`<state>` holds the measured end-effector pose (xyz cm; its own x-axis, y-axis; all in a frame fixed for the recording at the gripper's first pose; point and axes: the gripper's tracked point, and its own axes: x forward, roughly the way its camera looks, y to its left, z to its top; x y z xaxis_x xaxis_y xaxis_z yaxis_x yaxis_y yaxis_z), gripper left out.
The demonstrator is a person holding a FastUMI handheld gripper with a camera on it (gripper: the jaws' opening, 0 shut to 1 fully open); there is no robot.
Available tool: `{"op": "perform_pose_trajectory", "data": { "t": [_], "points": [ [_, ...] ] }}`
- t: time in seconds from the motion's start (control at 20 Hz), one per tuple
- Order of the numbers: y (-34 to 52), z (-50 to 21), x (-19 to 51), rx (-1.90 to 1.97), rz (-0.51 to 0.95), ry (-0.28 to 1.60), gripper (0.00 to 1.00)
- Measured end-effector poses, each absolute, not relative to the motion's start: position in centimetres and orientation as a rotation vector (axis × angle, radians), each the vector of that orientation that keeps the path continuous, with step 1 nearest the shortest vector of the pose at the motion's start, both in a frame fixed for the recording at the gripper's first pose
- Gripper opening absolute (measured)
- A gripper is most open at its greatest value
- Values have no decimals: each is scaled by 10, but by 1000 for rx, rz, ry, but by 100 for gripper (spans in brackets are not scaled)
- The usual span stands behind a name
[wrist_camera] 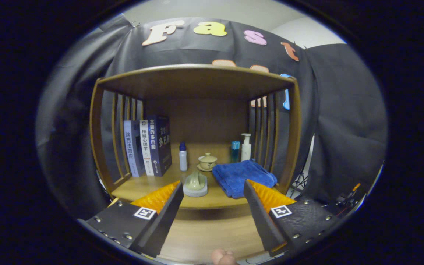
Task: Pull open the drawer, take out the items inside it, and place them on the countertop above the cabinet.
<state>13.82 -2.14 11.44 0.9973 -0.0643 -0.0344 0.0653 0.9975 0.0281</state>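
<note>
The gripper (212,191) stood with its fingers spread wide and nothing between them, level with the front edge of the countertop (197,200). Open room lay ahead between the slatted sides, under the top board (197,79). Just beyond the fingertips sat a round grey holder (195,186) and a folded blue towel (243,178); a lidded cup (207,162), bottles (183,157) and books (147,147) stood further back. The drawer could not be made out; the cabinet front (204,235) below the fingers was partly hidden by them.

Gripper view faces the shelf (197,200) closely, level.
</note>
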Motion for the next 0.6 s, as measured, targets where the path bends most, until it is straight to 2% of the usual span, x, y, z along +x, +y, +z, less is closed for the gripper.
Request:
{"op": "perform_pose_trajectory", "data": {
  "t": [0.3,0.6],
  "points": [
    [-24,77,70,61,-28,61,98],
    [-13,-1,31,5,-14,92,98]
  ]
}}
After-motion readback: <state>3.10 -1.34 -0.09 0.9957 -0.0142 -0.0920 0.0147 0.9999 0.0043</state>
